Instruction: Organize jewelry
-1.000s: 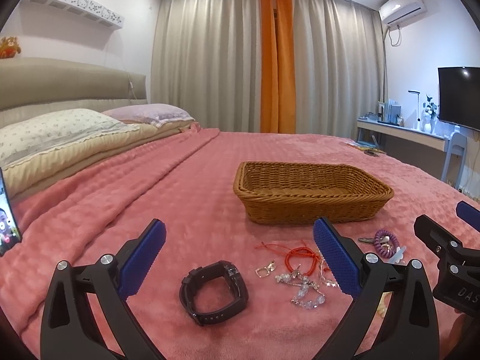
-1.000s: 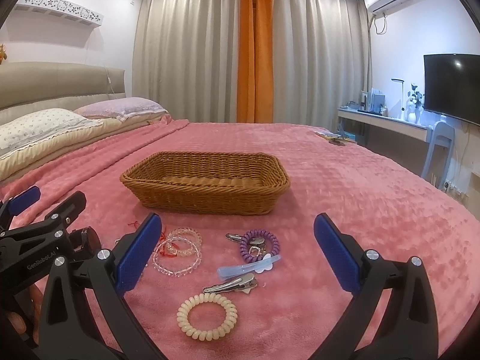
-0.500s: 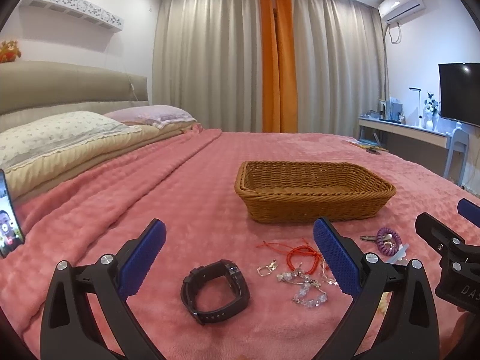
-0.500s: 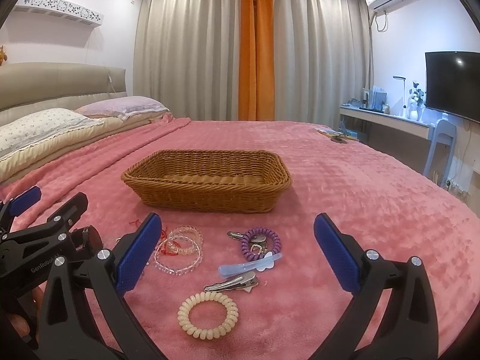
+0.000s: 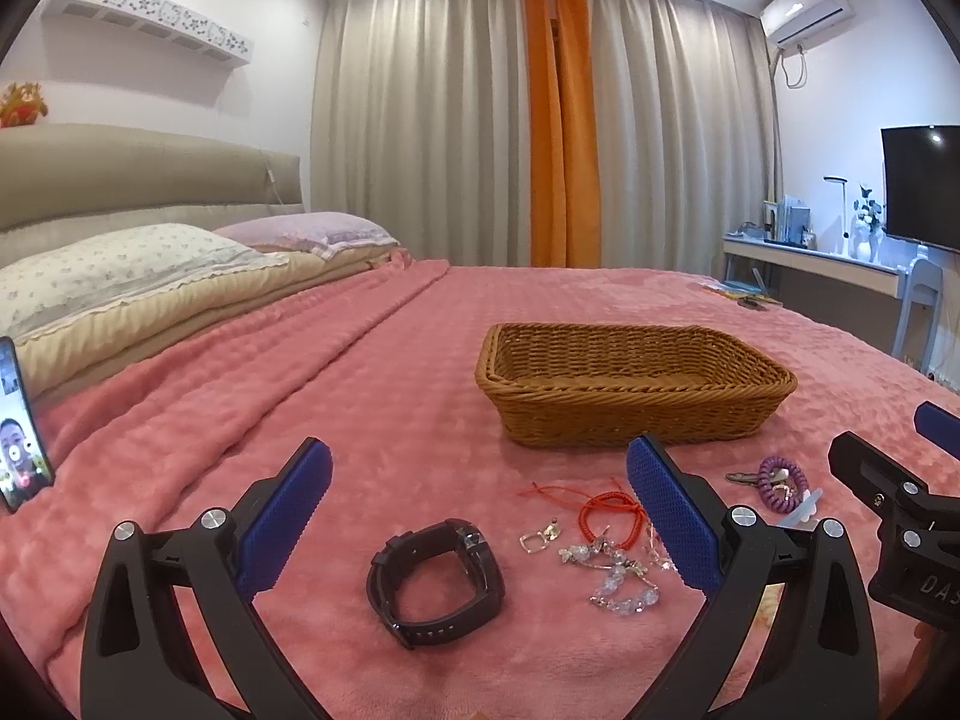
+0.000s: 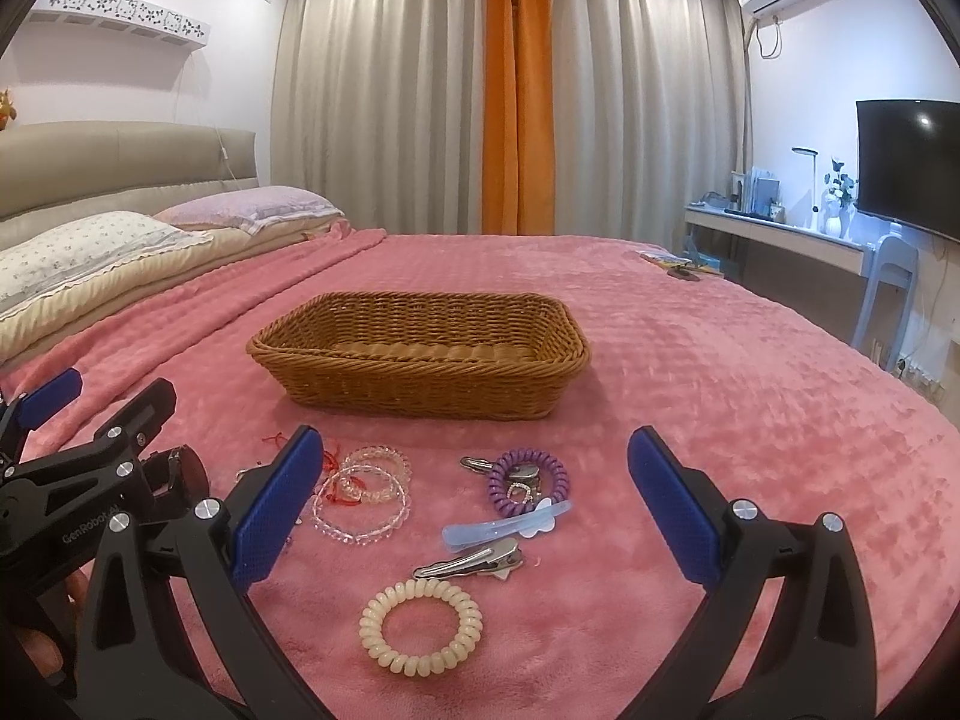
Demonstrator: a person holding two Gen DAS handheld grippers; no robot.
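An empty wicker basket sits on the pink bedspread. In front of it lies scattered jewelry. My left gripper is open above a black watch, with a red cord bracelet, a small charm and a crystal bracelet to its right. My right gripper is open over a purple coil band, a blue hair clip, a silver clip, a cream coil band and clear bead bracelets. Neither holds anything.
A phone stands propped at the left on the bed. Pillows lie at the headboard. A desk, chair and TV stand along the right wall. Small items lie at the bed's far right edge.
Both views have tilted up and pulled back slightly, so the basket and jewelry sit a little lower. Nothing has been picked up and both grippers stay open.
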